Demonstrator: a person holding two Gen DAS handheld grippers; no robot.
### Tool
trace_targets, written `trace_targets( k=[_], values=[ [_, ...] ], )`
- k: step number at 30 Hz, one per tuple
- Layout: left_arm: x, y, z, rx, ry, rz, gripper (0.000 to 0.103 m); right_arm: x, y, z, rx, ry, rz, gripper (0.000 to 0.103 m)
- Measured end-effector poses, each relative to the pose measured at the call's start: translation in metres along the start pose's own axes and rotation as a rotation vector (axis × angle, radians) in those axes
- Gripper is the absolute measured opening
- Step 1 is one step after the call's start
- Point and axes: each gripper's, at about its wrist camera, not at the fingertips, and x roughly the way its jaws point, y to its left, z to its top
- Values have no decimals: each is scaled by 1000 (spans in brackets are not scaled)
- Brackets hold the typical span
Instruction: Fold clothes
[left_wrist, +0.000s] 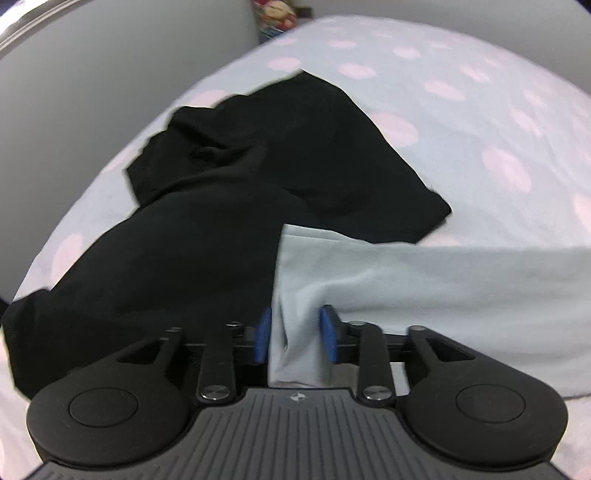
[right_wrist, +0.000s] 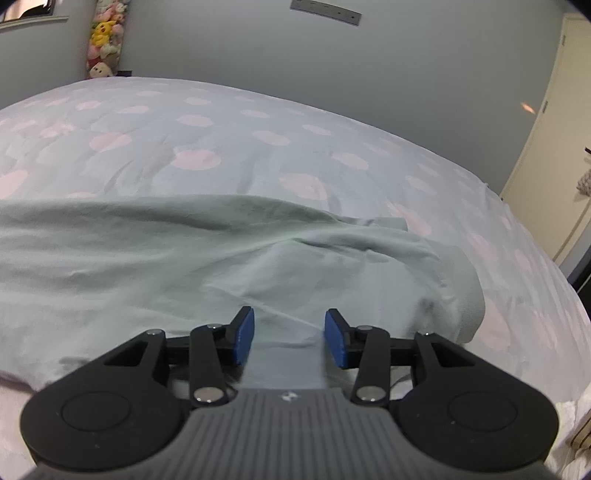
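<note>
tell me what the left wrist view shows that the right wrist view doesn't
Only the left wrist view shows the crumpled black cloth garment, lying on the bed and over the left edge of the light blue one.

Only the right wrist view shows the cream door, the stack of plush toys against the grey wall, and the light garment's far right end.

Both show the pale blue bedspread with pink dots, the light blue cloth garment, and a gripper, left and right, with blue-padded fingers standing apart, light fabric between them.

a home bedroom: spotted bedspread (right_wrist: 258, 140), plush toys (right_wrist: 105, 40).
</note>
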Motion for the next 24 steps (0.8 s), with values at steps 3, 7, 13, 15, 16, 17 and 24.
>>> trace_targets(
  k=[3, 7, 13, 15, 16, 17, 24],
  values=[
    [-11, 15, -6, -113, -16, -19, 43, 0, -5, 1, 30, 4, -10, 48],
    [-13, 25, -18, -301, 12, -107, 49, 0, -12, 1, 67, 12, -24, 49],
    [-3, 19, -36, -397, 44, -141, 50, -10, -42, 2, 213, 8, -72, 52],
    [0, 22, -41, -466, 32, -161, 53, -10, -63, 0, 325, 29, -81, 53],
    [1, 24, -43, -501, 20, -170, 56, -8, -76, -4, 407, 47, -80, 53],
    [2, 26, -44, -529, 12, -179, 56, -6, -90, -7, 488, 65, -79, 53],
    [5, 20, -42, -513, 9, -149, 56, 10, -158, -27, 880, 64, -59, 53]
  ],
)
